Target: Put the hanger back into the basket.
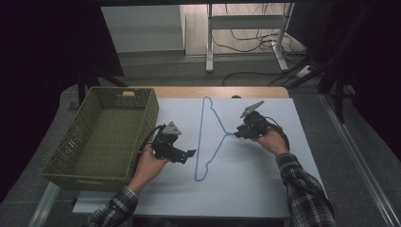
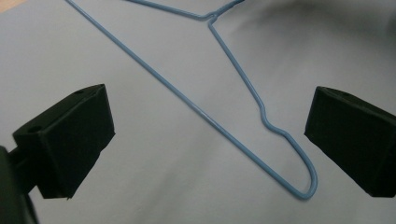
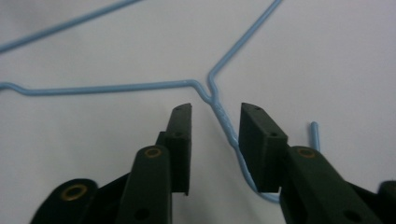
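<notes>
A blue wire hanger (image 1: 199,137) lies flat on the white sheet (image 1: 265,189), its hook pointing right. My right gripper (image 1: 236,134) is at the hanger's neck. In the right gripper view its jaws (image 3: 215,126) stand a little apart on either side of the twisted neck (image 3: 224,122), without clamping it, and the hook's free end (image 3: 314,135) shows to the right. My left gripper (image 1: 188,155) hovers left of the hanger's near corner. In the left gripper view it (image 2: 205,140) is wide open, with the long bar (image 2: 187,101) and rounded corner (image 2: 306,186) between the jaws, below them.
A green woven basket (image 1: 56,172) stands at the left of the table, close to my left hand. The white sheet has free room right of and in front of the hanger. Beyond the far table edge are a desk frame (image 1: 209,42) and cables on the floor.
</notes>
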